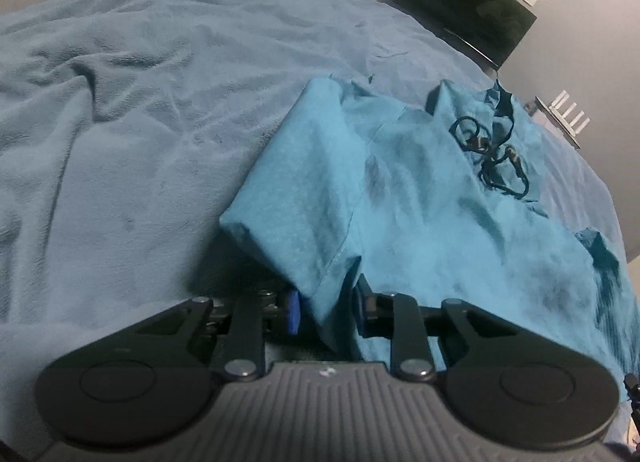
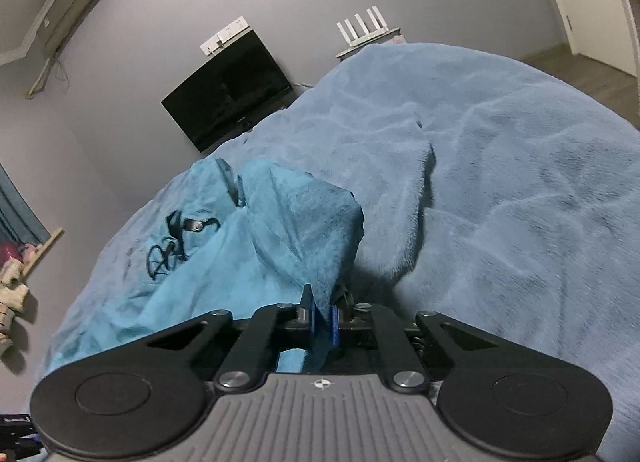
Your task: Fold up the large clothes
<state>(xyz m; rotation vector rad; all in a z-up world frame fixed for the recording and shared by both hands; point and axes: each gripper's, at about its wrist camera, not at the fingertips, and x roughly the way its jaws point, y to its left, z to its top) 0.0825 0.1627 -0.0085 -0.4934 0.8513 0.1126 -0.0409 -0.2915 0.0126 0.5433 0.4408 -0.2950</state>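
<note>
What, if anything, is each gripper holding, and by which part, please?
Both hold the turquoise shirt: the left gripper grips a folded edge, and the right gripper pinches a raised fold of its edge.

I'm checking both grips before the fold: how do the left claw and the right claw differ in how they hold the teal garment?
The left claw has a wider gap, with a thick folded edge of the teal garment between its pads; the right claw is nearly closed on a thin pinch of it. The left claw's cloth lies mostly flat on the blanket; the right claw's is lifted into a peak. Both grip the garment's near edge.
</note>
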